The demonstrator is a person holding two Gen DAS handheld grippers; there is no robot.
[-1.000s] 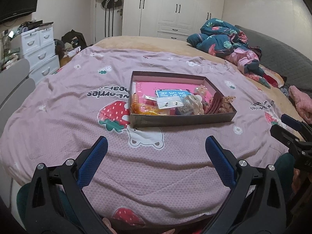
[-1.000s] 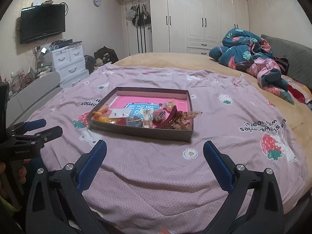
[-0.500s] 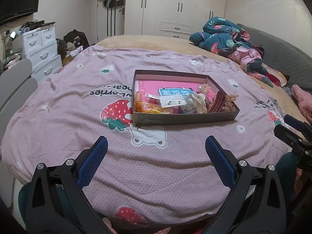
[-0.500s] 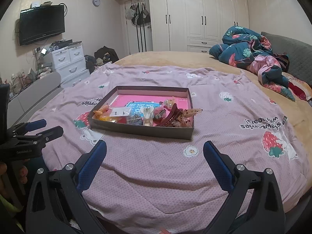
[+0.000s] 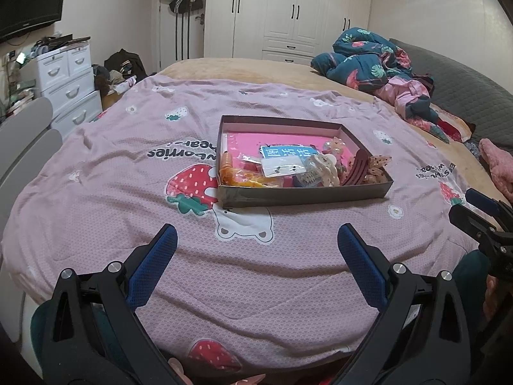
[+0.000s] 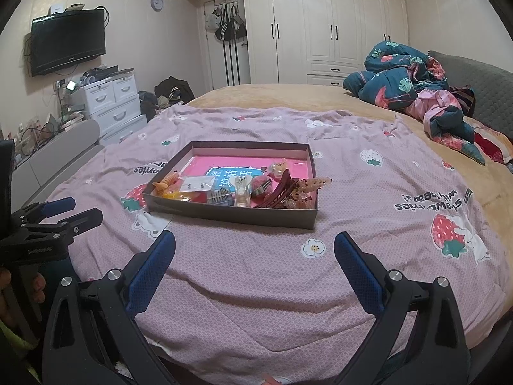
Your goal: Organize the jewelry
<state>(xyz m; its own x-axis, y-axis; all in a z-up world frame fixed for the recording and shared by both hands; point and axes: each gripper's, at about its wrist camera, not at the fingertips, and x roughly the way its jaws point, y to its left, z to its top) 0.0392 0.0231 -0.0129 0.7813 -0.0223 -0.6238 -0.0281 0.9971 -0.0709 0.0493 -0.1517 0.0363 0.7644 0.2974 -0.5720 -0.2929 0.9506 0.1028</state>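
Box [image 5: 304,192] of hair clips and jewelry sits on the pink strawberry-print bedspread [image 5: 128,224], ahead of both grippers and apart from them. The left gripper [image 5: 256,243] hangs released, blue pads spread wide over bare cloth short of the box; the right gripper [image 6: 255,247] is likewise spread and grasps nothing. Only the right wrist view shows the wall clock [image 6: 156,2] and the whole television [image 6: 68,41], far beyond the box; it also catches the left gripper side-on, left of the box. The left wrist view shows the right gripper's tips to the box's right. The box is shallow, dark-walled, with a pink floor; inside lie an orange clip [image 5: 227,168], a small clear bag [image 5: 282,167], a cream claw clip [image 5: 325,168] and a maroon clip [image 5: 356,166], crowded toward its near wall. Behind the box are white wardrobes [image 6: 323,22], a crumpled teal quilt [image 6: 407,77] to its right and white drawers [image 6: 109,102] to its left.
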